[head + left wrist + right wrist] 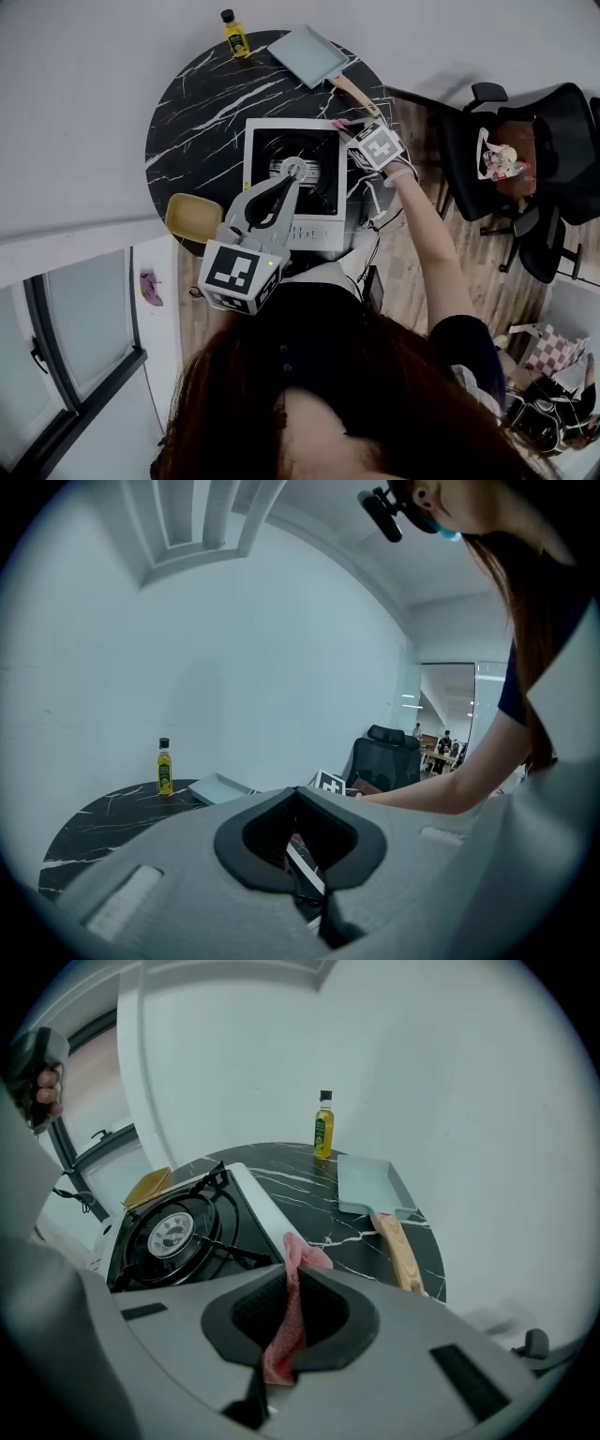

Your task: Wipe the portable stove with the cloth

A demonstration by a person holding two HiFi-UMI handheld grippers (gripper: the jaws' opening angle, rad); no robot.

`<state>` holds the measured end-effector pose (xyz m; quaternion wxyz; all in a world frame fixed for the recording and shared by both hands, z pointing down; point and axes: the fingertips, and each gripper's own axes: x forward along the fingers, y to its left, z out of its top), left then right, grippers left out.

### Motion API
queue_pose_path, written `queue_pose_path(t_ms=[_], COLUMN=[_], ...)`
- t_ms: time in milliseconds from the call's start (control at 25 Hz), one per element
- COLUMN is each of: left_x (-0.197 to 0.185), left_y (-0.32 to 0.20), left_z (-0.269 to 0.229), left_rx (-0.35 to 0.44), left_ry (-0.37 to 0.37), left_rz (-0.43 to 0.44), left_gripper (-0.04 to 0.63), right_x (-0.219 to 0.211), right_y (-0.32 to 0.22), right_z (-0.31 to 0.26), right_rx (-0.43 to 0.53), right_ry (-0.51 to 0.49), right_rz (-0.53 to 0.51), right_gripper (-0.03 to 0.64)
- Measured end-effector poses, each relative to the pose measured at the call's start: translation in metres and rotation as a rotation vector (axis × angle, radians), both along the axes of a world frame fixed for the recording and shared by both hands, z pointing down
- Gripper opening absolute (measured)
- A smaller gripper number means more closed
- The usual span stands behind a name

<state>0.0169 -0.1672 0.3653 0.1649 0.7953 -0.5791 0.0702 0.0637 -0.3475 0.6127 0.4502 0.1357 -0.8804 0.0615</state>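
Cloth (286, 1333) clamped in right claw (292, 1269), clearest in right gripper view; left claw (295, 791) together.

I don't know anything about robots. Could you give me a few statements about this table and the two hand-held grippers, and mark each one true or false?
1. The right gripper has a pink cloth pinched between its jaws. True.
2. The yellow bottle stands on top of the stove. False: it stands on the black marble table, near the far edge and apart from the stove.
3. The pale blue pan with the wooden handle sits on the burner. False: it lies on the table beside the stove, and the burner is bare.
4. The left gripper has its jaws together with nothing held between them. True.
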Motion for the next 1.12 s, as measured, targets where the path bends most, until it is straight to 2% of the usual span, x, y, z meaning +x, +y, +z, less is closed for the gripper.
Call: queue_pose_path(t_ms=[200, 560, 1120], left_x=[0.004, 0.003, 0.004], left_y=[0.004, 0.013, 0.027], left_z=[-0.003, -0.005, -0.007], left_rx=[0.009, 0.019, 0.030], left_ry=[0.002, 0.015, 0.040], left_rz=[0.016, 0.027, 0.042], left_gripper=[0.012, 0.012, 0.012], right_x=[0.002, 0.006, 0.010], right_y=[0.006, 0.017, 0.039], right_z=[0.000, 0.001, 0.005], right_rx=[-0.003, -0.005, 0.010], right_ry=[-0.001, 0.020, 0.058], right_rz=[0.060, 0.094, 0.092], right_gripper=[0.026, 0.026, 0.026])
